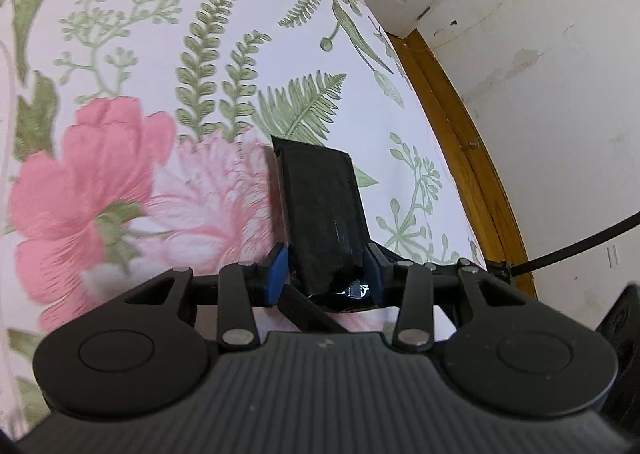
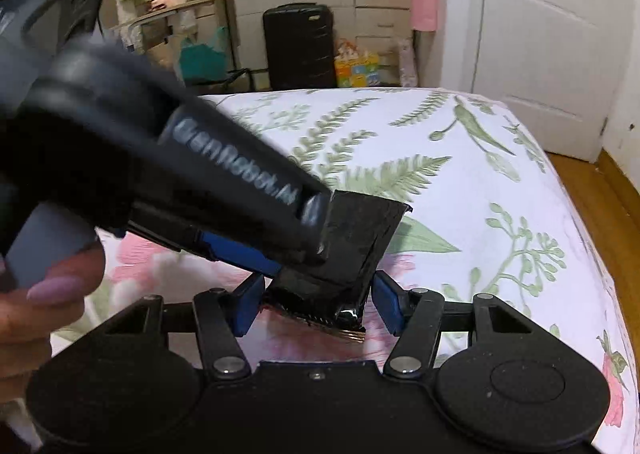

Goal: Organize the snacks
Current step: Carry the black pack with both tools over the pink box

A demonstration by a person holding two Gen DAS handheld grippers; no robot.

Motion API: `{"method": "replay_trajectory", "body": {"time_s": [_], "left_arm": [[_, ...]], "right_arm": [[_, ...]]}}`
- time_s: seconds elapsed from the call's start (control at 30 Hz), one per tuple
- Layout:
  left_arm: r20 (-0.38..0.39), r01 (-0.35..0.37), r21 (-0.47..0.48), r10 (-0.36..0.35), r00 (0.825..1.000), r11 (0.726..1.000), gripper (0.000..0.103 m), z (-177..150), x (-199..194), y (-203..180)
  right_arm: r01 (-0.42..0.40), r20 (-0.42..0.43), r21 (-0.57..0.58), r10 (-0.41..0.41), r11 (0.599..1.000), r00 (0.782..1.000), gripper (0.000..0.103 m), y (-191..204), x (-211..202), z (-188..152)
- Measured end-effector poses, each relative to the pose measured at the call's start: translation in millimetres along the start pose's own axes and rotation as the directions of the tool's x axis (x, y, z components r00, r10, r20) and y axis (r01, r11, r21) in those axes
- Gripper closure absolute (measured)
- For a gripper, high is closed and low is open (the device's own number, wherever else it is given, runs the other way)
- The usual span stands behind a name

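A black snack packet hangs over the flowered bedspread. My left gripper is shut on it, blue pads pressed to both sides of its near end. In the right wrist view the left gripper comes in from the left and clamps the same packet across its middle. My right gripper has its blue pads against the sides of the packet's crimped lower end, shut on it. A person's hand holds the left gripper's handle.
The bed's right edge drops to a wooden floor beside a white wall. Beyond the bed stand a black suitcase, a colourful box and a white door. A black cable runs off to the right.
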State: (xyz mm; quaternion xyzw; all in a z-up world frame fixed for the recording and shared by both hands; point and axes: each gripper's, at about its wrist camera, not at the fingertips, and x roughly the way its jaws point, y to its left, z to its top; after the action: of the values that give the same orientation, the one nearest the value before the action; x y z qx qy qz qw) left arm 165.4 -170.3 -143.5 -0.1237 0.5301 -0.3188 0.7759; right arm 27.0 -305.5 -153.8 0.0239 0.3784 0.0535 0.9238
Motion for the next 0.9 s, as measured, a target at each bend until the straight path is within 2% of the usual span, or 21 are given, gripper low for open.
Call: {"method": "replay_trajectory", "body": {"time_s": [0.27, 0.37, 0.5, 0.6, 0.73, 0.9], "left_arm": [[0.032, -0.055, -0.010, 0.055, 0.998, 0.998, 0.064, -9.2, -54.5, 8.0], [0.062, -0.050, -0.033, 0.052, 0.997, 0.998, 0.064, -18.9, -77.7, 18.8], [0.107, -0.088, -0.029, 0.091, 0.990, 0.996, 0.064, -33.3, -110.4, 28.5], [0.137, -0.104, -0.072, 0.113, 0.984, 0.992, 0.064, -41.4, -136.4, 39.6], [0.197, -0.121, -0.109, 0.141, 0.970, 0.987, 0.063, -50.0, -173.0, 51.9], [0.286, -0.155, -0.144, 0.191, 0.939, 0.977, 0.063, -53.4, -217.8, 64.7]], "right_arm": [[-0.047, -0.033, -0.086, 0.045, 0.995, 0.998, 0.039, 39.5, -18.1, 20.7], [-0.060, -0.049, -0.124, 0.055, 0.990, 0.997, 0.039, 57.6, -29.6, 27.3], [-0.097, -0.065, -0.151, 0.088, 0.984, 0.994, 0.040, 82.3, -37.9, 35.7], [-0.117, -0.065, -0.202, 0.106, 0.972, 0.992, 0.040, 104.7, -43.8, 40.9], [-0.140, -0.053, -0.293, 0.130, 0.946, 0.990, 0.040, 134.8, -57.6, 51.3], [-0.177, -0.042, -0.372, 0.174, 0.911, 0.984, 0.040, 169.9, -68.4, 76.0]]}}
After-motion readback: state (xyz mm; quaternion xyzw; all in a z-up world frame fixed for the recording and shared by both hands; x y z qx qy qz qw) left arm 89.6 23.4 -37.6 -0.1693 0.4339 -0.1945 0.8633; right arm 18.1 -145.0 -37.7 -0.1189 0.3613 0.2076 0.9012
